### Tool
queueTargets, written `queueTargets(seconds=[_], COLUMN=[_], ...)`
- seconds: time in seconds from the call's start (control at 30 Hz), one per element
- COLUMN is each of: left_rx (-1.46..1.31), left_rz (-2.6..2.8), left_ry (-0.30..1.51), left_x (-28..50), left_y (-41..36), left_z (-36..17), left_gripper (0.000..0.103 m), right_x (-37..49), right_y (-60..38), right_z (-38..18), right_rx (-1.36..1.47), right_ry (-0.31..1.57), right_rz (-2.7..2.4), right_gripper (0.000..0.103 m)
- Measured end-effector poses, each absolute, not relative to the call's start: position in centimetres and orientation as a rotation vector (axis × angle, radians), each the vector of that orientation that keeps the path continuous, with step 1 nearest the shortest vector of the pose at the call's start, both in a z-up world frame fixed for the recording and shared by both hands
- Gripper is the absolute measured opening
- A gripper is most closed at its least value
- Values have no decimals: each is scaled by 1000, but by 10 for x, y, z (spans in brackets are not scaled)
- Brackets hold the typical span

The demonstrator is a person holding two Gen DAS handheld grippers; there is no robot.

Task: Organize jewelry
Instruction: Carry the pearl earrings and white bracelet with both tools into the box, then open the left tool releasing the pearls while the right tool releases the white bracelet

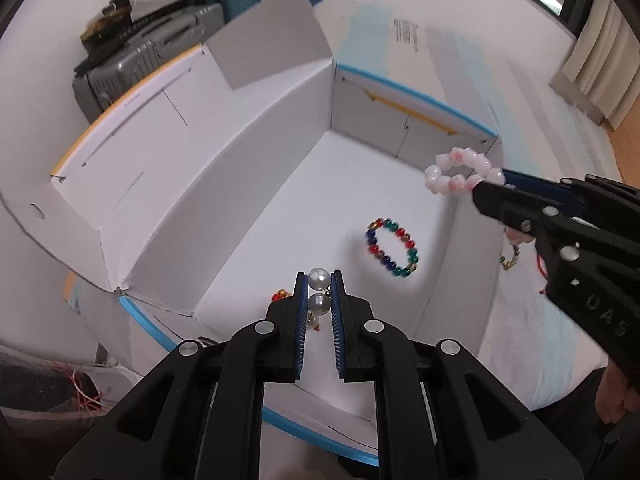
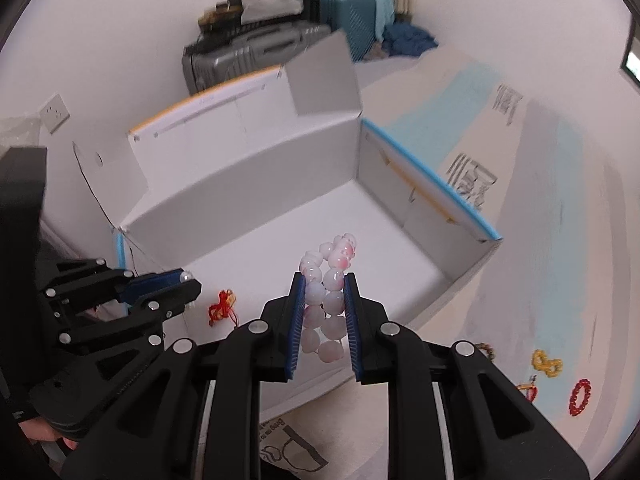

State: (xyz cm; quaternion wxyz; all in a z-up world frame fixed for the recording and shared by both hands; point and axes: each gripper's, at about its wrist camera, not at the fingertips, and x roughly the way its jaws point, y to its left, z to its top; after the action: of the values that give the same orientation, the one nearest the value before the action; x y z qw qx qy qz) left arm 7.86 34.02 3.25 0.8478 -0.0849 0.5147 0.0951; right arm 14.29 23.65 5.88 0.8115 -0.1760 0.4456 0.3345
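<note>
An open white cardboard box (image 1: 256, 184) (image 2: 248, 184) lies below both grippers. My left gripper (image 1: 319, 280) is shut on a string of white pearls (image 1: 319, 301), over the box's near corner. My right gripper (image 2: 325, 280) is shut on a pink-and-white bead bracelet (image 2: 328, 280), over the box's right side; the left wrist view shows that bracelet (image 1: 460, 172) sticking out of the right gripper (image 1: 486, 184). A bracelet of red, blue and green beads (image 1: 392, 252) rests on the box floor. A red knotted cord piece (image 2: 222, 306) lies on the box floor near the left gripper (image 2: 188, 280).
Outside the box, on the white-and-blue sheet (image 2: 540, 240), lie a yellow bead piece (image 2: 546, 362), a red bead ring (image 2: 580, 396) and a greenish bracelet (image 1: 510, 260). Grey and teal suitcases (image 2: 256, 52) stand behind the box by the wall. A curtain (image 1: 600, 68) hangs at far right.
</note>
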Motion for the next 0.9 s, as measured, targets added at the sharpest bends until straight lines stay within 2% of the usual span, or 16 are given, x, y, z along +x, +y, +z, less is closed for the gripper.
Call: queueTargets(seconds=[0.9], left_rx=[-145], left_rz=[131], left_ry=[1448], left_x=[117], left_y=[361], left_z=[-62], left_gripper=[11], right_x=[181], right_y=[299], right_z=[-60], right_rx=[-607], right_ry=[1378], right_rz=[687], right_gripper=[18])
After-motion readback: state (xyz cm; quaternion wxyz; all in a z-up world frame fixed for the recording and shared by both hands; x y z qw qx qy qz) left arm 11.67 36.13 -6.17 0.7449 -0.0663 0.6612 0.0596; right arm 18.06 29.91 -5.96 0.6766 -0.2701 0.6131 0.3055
